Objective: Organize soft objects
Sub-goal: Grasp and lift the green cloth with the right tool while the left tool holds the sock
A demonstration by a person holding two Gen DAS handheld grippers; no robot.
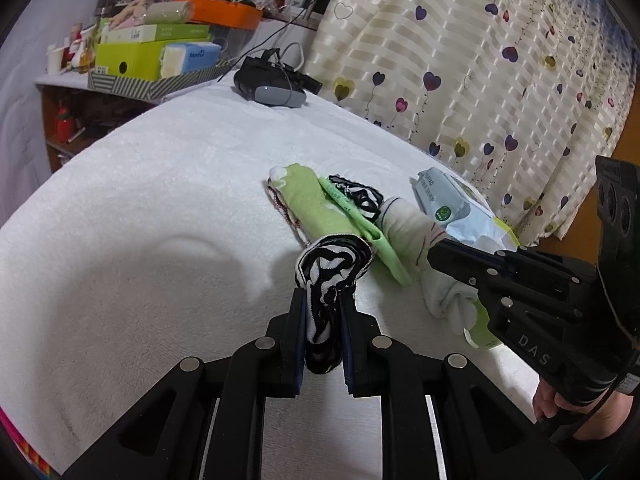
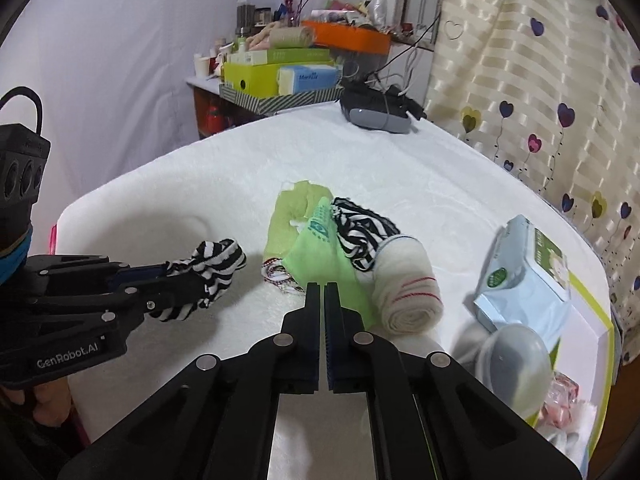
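My left gripper (image 1: 323,300) is shut on a black-and-white striped sock (image 1: 332,264), held just above the white towel-covered table (image 1: 160,200); it also shows in the right wrist view (image 2: 212,272). A pile of soft items lies mid-table: a green cloth (image 2: 316,256), a second striped sock (image 2: 360,232), a red-and-white piece (image 2: 276,276) and a rolled white sock with red stripes (image 2: 408,292). My right gripper (image 2: 323,286) is shut, its tips at the near edge of the green cloth; whether it pinches the cloth I cannot tell.
A pale blue wipes pack (image 2: 524,276) and a grey lid (image 2: 516,356) lie at the right on a green-edged tray (image 2: 608,332). A black-grey headset (image 2: 380,114) sits at the far edge. A cluttered shelf (image 2: 280,76) stands behind. A heart-print curtain (image 2: 540,80) hangs right.
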